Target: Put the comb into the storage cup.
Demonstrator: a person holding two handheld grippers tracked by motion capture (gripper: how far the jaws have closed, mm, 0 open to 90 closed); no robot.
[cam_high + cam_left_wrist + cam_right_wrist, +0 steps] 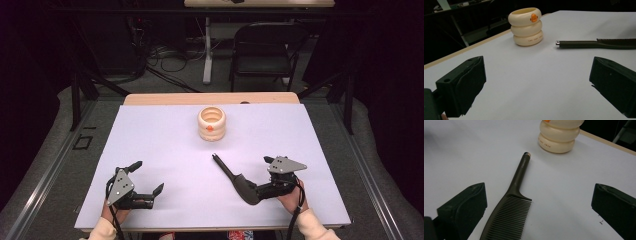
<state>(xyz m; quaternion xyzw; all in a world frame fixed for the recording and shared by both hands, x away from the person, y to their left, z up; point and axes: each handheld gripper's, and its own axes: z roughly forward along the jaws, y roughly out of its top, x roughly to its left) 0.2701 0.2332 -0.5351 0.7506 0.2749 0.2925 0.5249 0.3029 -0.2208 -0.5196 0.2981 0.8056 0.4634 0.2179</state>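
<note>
Dark plastic comb (509, 212) laid flat on white counter (165, 150), between spread jaws of right claw (267, 172). Left claw (148, 176) held wide, near front edge. Cream ringed cup (211, 123) set beyond comb handle.

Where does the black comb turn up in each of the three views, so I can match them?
High view: black comb lies right of centre, toothed end by the right gripper.
Left gripper view: at the right edge, handle pointing left.
Right gripper view: bottom centre, handle pointing up.
Shared landmark: the cream ringed holder beyond the handle tip.
</note>
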